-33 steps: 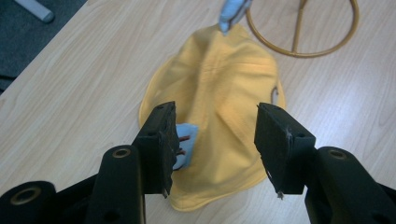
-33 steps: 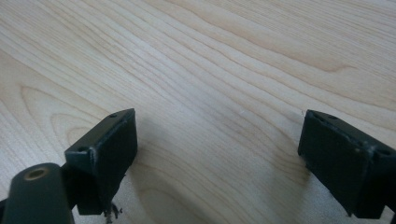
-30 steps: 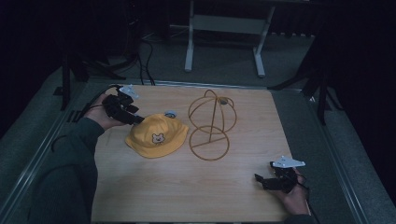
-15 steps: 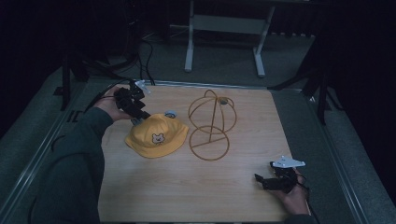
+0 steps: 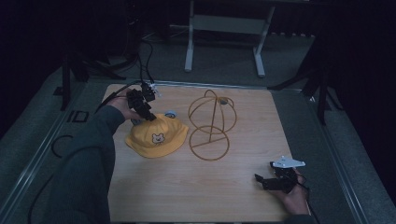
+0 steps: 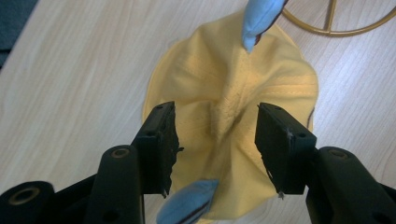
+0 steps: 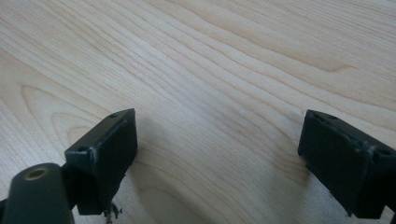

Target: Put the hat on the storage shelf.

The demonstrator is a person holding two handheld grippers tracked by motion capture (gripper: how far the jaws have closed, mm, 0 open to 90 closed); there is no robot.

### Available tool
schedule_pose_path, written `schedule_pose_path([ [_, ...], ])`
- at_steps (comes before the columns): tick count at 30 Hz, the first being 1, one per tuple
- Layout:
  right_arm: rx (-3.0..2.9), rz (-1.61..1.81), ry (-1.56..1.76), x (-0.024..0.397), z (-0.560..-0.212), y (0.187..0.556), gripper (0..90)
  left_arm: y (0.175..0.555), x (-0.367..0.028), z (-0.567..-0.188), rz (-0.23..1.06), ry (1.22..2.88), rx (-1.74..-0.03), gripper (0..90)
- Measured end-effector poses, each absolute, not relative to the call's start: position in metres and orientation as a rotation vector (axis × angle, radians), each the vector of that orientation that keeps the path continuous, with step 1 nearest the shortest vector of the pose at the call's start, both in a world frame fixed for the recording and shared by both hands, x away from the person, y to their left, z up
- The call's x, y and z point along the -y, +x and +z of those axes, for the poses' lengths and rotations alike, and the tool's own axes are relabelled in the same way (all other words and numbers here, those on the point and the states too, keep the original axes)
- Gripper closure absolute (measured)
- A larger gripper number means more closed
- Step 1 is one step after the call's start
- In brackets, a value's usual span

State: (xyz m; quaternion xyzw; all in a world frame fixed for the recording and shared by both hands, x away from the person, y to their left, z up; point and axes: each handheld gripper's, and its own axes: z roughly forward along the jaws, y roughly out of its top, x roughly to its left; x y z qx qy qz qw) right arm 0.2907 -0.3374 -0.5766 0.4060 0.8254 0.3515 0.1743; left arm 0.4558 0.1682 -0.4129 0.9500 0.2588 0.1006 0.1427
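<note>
A yellow bucket hat with a small bear face lies on the wooden table, left of centre. My left gripper is at the hat's back edge. In the left gripper view it is open, and its jaws straddle a raised fold of the hat's crown. Two blue ears stick out of the hat, one far and one near. A gold wire hat stand rises just right of the hat. My right gripper rests open near the front right, over bare wood.
Beyond the table's far edge stand a white metal frame and black tripod legs, with cables trailing on the grey floor. The wire stand's round base lies close to the hat's brim.
My left gripper has moved from the back left of the table rightward onto the hat's crown. The right gripper has stayed still.
</note>
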Motion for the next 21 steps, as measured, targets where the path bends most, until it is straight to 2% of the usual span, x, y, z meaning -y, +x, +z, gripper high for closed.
schedule_pose_path([
  [14, -2.340, 0.996, 1.151, 0.337, -0.577, 0.291, 11.7, 0.464, -0.152, -0.436, 0.195, 2.811, -0.728, 57.4],
  [16, -2.340, 0.996, 1.151, 0.337, -0.577, 0.291, 11.7, 0.465, -0.151, -0.436, 0.194, 2.819, -0.720, 61.3],
  [19, -2.339, 0.996, 1.151, 0.337, -0.577, 0.291, 11.7, 0.464, -0.150, -0.437, 0.200, 2.826, -0.707, 74.3],
  [21, -2.339, 0.997, 1.151, 0.337, -0.577, 0.291, 11.7, 0.463, -0.150, -0.438, 0.199, 2.835, -0.698, 79.7],
])
